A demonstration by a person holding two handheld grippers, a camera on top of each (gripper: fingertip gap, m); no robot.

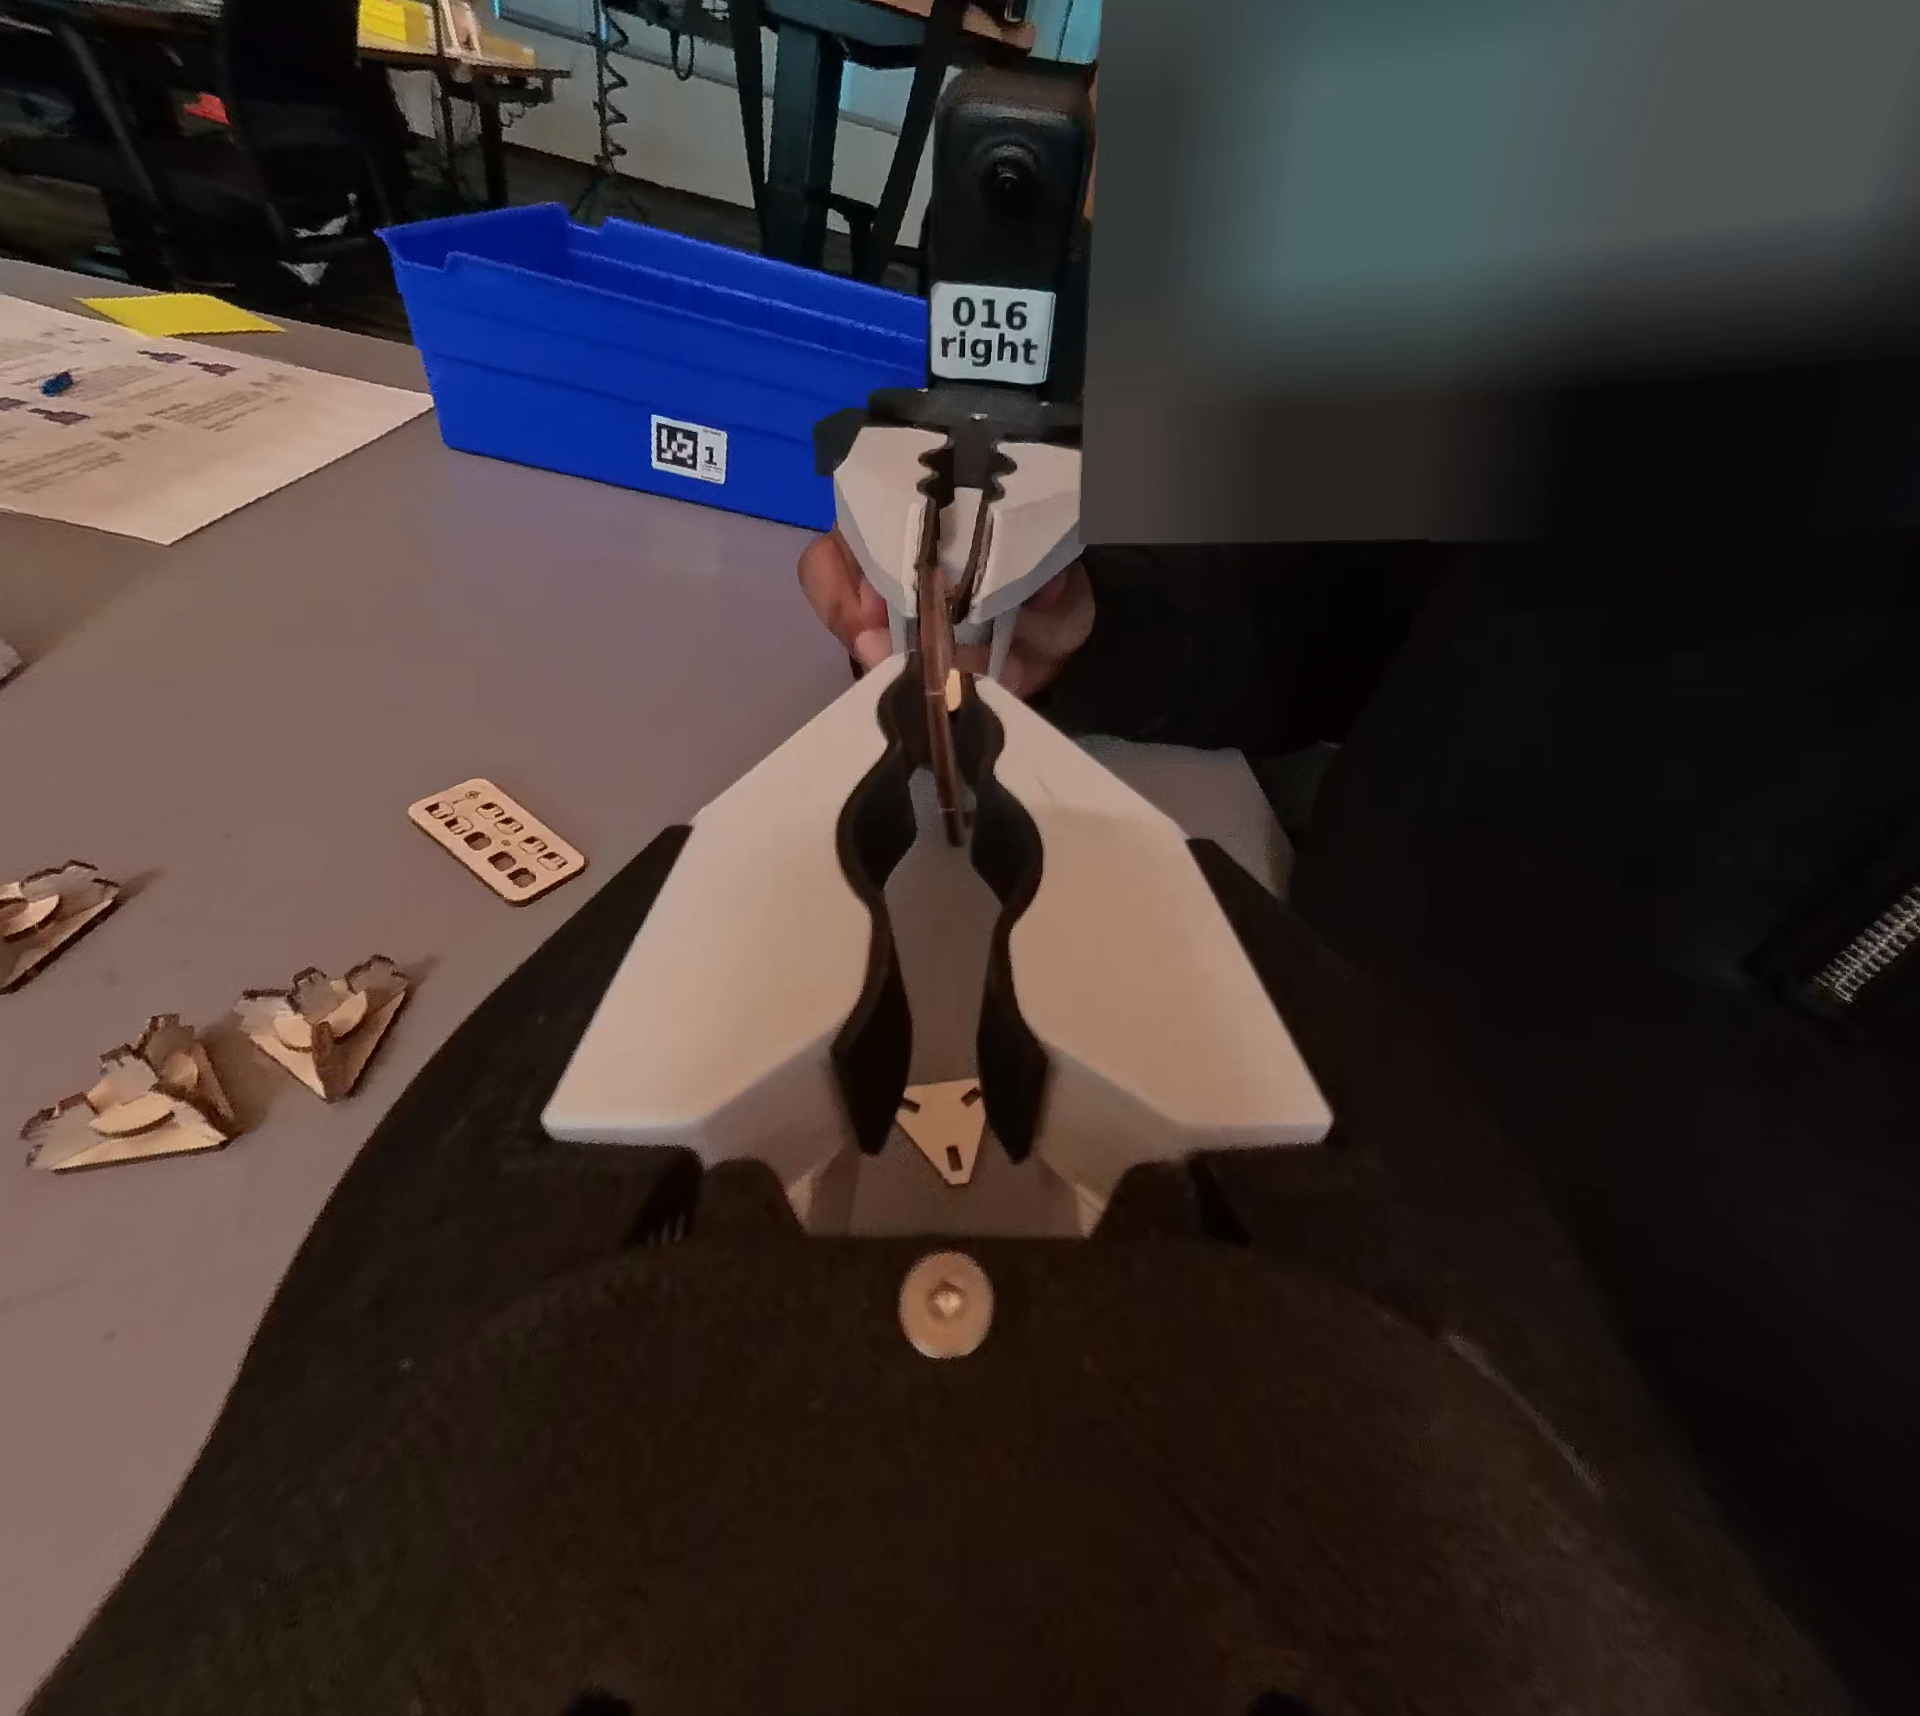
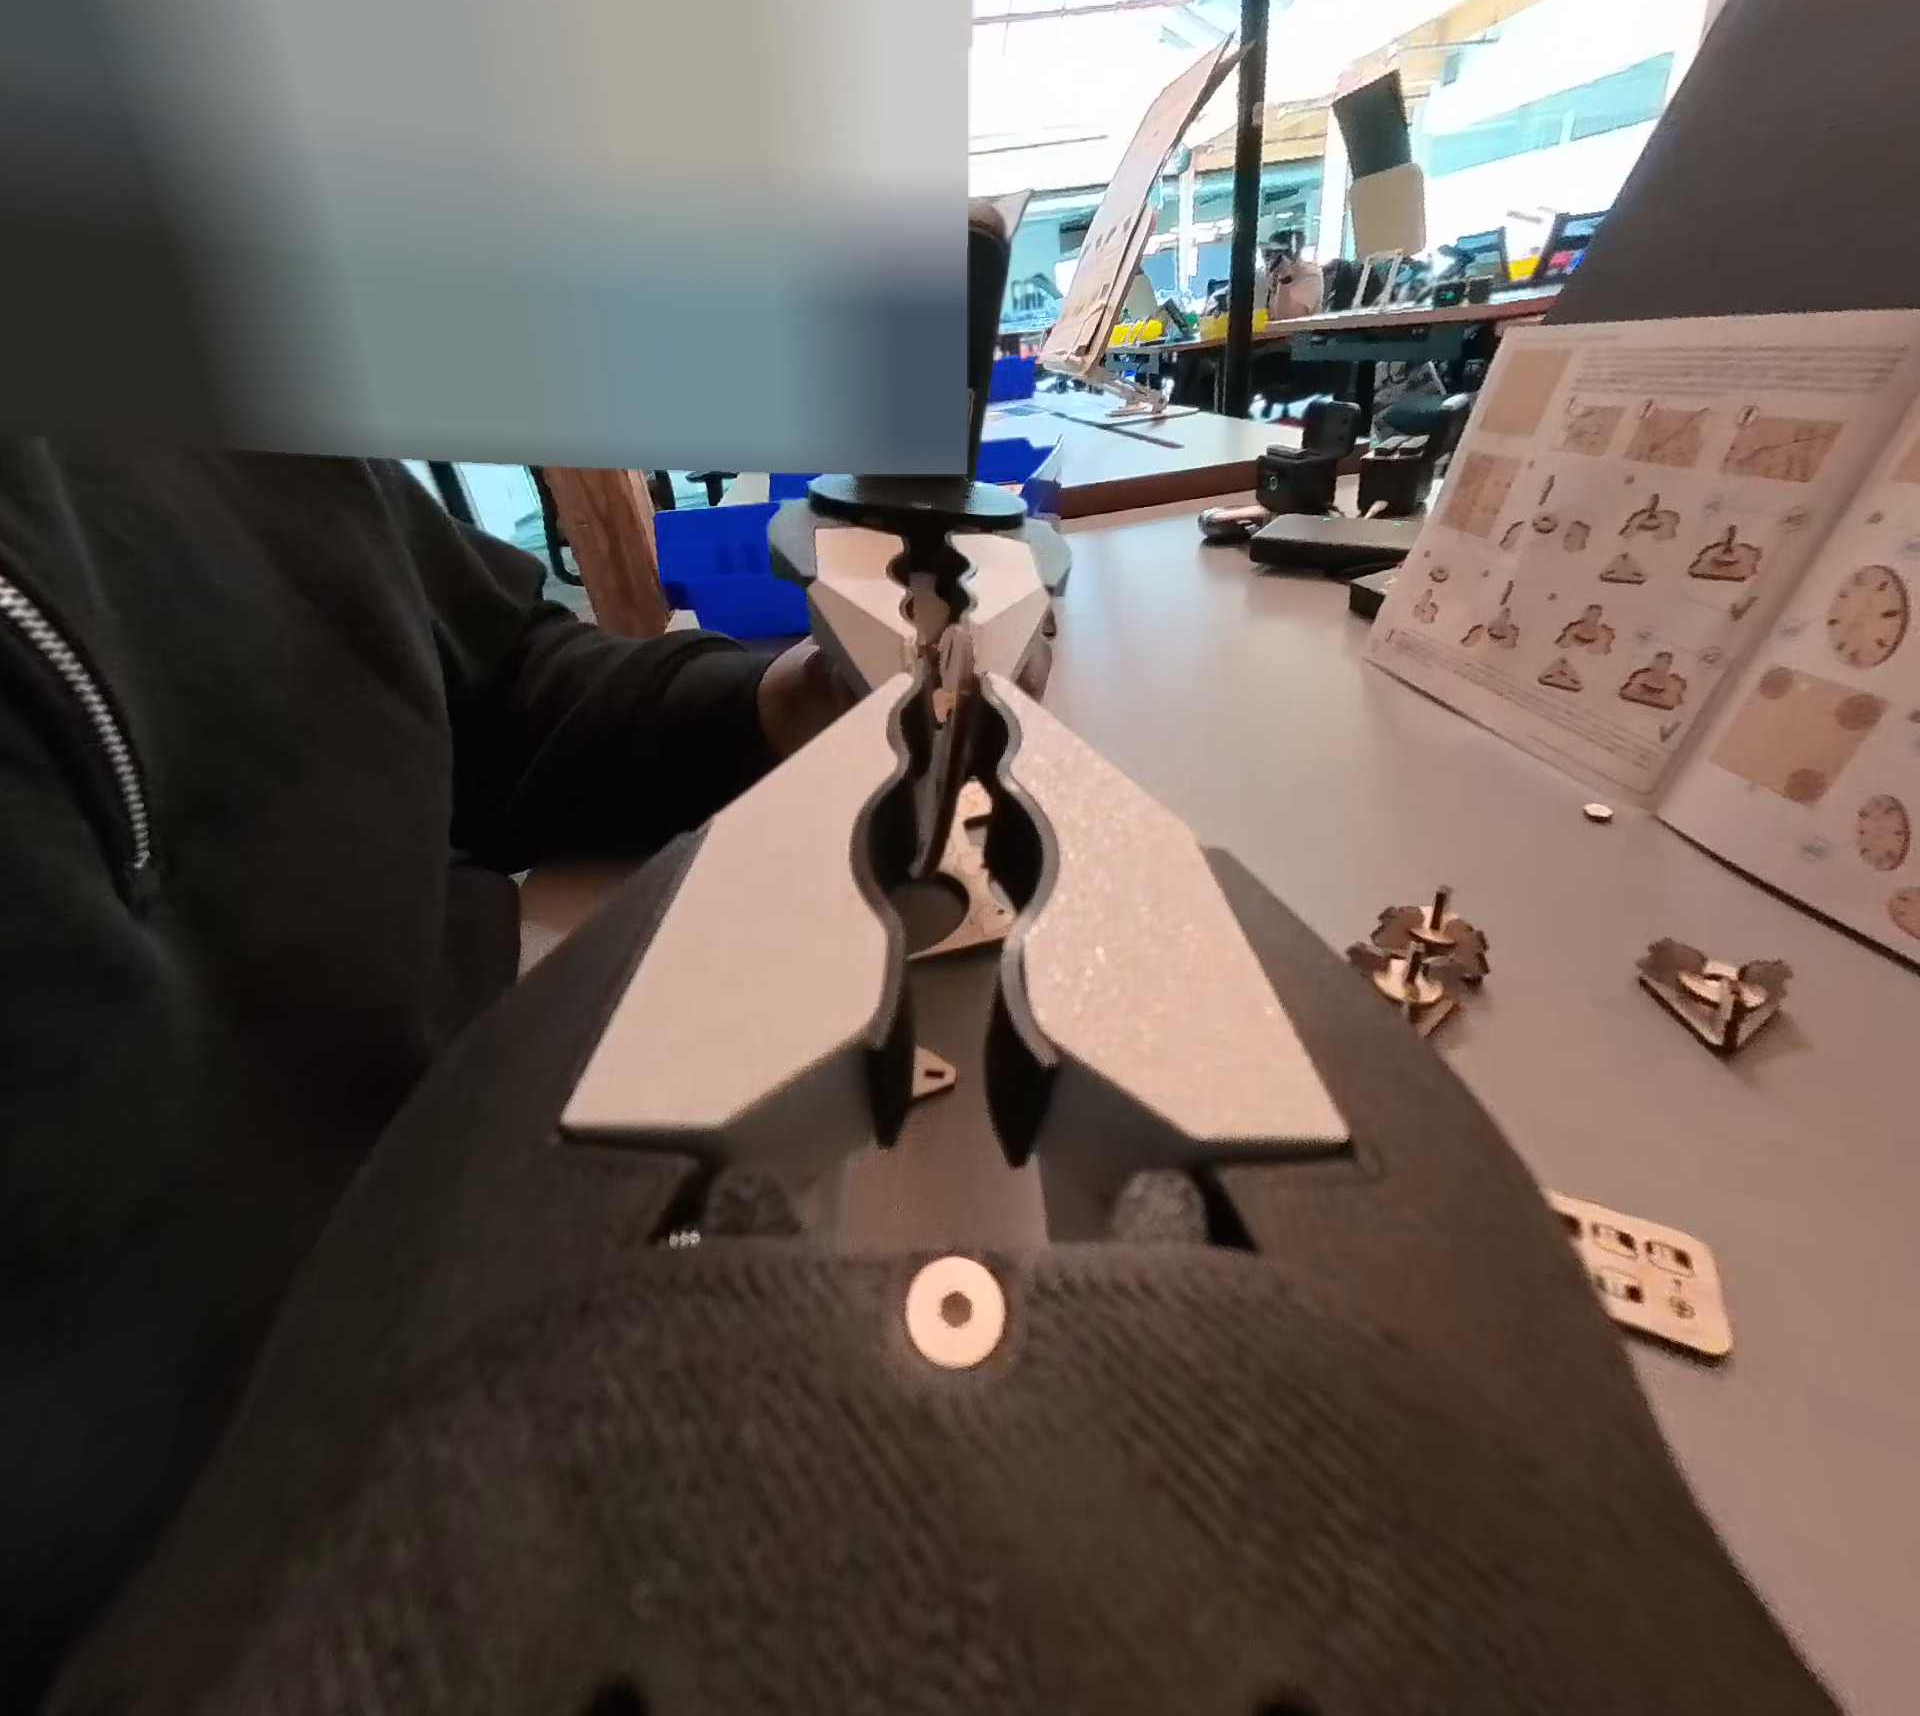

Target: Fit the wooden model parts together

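Both grippers, left (image 1: 948, 700) and right (image 2: 940, 700), face each other, clamped on one thin wooden piece (image 1: 943, 752) above grey table (image 1: 520, 648).

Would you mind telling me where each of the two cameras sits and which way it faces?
Left wrist view: on the left gripper, looking along its fingers at the right gripper, a blue bin behind; a hand shows.
Right wrist view: on the right gripper, facing the left gripper and a dark sleeve.
Shared: both grippers, tip to tip, pinch thin wooden pieces; the grey table; small wooden assemblies.
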